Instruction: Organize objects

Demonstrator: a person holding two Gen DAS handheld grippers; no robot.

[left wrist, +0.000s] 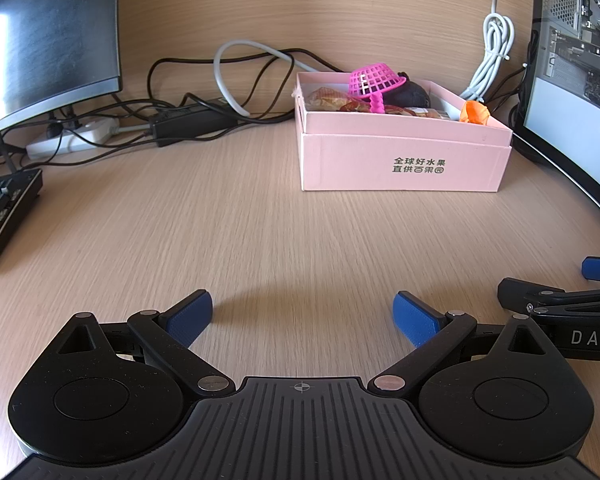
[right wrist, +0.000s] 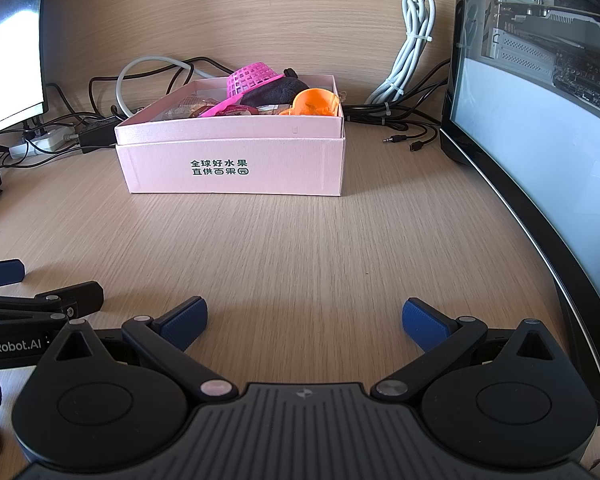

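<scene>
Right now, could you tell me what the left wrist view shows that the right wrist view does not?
Only the left wrist view shows the keyboard at the desk's left edge, with the right gripper at its right margin. Only the right wrist view shows the loose plugs beside the PC case, with the left gripper at its left margin. Both show the pink box holding the pink basket and an orange toy, and open jaws holding nothing.
</scene>
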